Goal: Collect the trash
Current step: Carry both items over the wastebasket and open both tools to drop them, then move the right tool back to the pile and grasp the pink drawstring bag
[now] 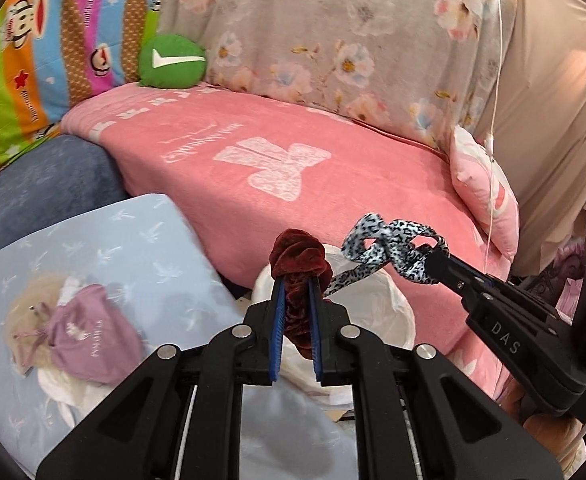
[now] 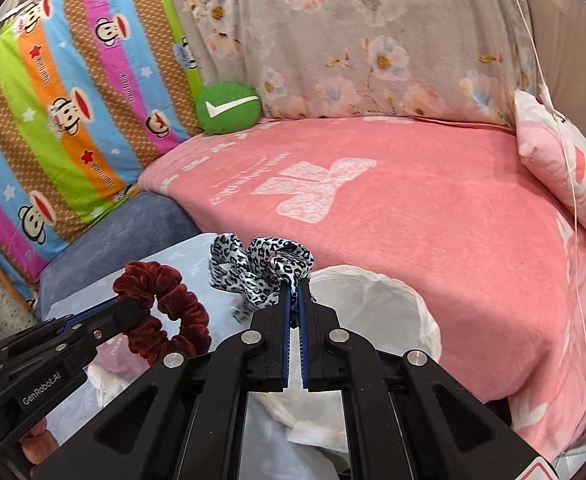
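The white bag (image 2: 377, 304) opening is partly hidden behind the right gripper (image 2: 295, 280), its inside out of sight. The lower part of the red scrunchie (image 1: 299, 280) disappears between the left gripper's (image 1: 295, 280) pads. At near left, a purple pouch (image 1: 93, 344) covers a blurred, fluffy thing I cannot identify.

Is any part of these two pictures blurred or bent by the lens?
Left wrist view: the red scrunchie is sharp, edges curve, corners go black. Right wrist view: the leopard ribbon has a blurred lower tail; the pink blanket bows.
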{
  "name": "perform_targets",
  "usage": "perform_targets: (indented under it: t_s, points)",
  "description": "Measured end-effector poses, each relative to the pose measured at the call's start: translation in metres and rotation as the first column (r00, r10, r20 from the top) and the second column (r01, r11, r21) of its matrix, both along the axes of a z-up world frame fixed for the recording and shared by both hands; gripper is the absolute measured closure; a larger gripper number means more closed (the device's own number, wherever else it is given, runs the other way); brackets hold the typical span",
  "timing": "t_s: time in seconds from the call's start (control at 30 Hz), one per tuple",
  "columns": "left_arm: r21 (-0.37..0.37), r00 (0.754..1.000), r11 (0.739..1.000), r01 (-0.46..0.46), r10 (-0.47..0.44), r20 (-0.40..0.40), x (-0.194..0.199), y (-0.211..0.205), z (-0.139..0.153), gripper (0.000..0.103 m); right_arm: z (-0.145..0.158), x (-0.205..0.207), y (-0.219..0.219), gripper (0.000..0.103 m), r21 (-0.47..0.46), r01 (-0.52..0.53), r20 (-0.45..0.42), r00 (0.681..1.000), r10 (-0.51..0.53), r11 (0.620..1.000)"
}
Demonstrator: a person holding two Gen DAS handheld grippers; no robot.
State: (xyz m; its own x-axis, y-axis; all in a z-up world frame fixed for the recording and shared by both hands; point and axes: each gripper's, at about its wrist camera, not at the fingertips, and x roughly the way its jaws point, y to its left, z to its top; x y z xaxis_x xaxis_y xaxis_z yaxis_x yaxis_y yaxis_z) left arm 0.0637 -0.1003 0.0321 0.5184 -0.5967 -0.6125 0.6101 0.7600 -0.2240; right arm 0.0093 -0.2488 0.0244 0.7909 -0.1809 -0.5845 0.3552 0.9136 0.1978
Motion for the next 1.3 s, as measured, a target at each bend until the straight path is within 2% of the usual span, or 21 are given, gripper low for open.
perform_targets:
  t_s: [0.13,0.23,0.3,0.37,0.67,1.0,1.1,1.3]
  points:
    - [0.008,1.0,1.0,0.021,-0.021,-0.011,0.004,-0.019,-0.004,0.089,-0.006,0.003,-0.014,0.092,0.016,0.023,-0.004,1.0,-0.023,1.0]
    - [0.024,1.0,0.999,0.026,-0.025,-0.016,0.007,-0.03,-0.008,0.082,-0.009,0.005,-0.022,0.078,0.024,0.035,-0.002,0.999,-0.034,0.999]
    - [0.029,0.999,0.999,0.024,-0.023,-0.025,0.01,-0.035,-0.01,0.054,-0.009,0.003,-0.024,0.067,0.022,0.042,0.004,0.999,-0.042,0.999]
    - [0.026,1.0,1.0,0.005,-0.004,-0.016,0.01,-0.035,-0.01,0.046,-0.009,0.001,-0.025,0.065,0.021,0.047,0.009,0.999,-0.047,0.999]
    - [0.03,0.999,0.999,-0.038,0.038,-0.02,0.014,-0.024,-0.009,0.046,-0.004,-0.003,-0.024,0.062,0.015,0.051,0.021,0.998,-0.051,0.999]
    - [0.021,0.995,0.995,-0.094,0.095,-0.022,0.014,0.001,-0.008,0.046,-0.001,-0.002,0.007,0.061,0.002,-0.006,0.021,1.0,0.006,1.0]
    - [0.021,0.993,0.993,-0.118,0.118,-0.023,0.015,0.012,-0.008,0.046,0.001,-0.002,0.017,0.055,-0.005,-0.021,0.025,0.999,0.021,1.0]
    - [0.02,0.986,0.987,-0.161,0.162,-0.029,0.015,0.034,-0.011,0.045,0.001,0.0,0.037,0.053,-0.01,-0.059,0.019,0.998,0.059,0.998]
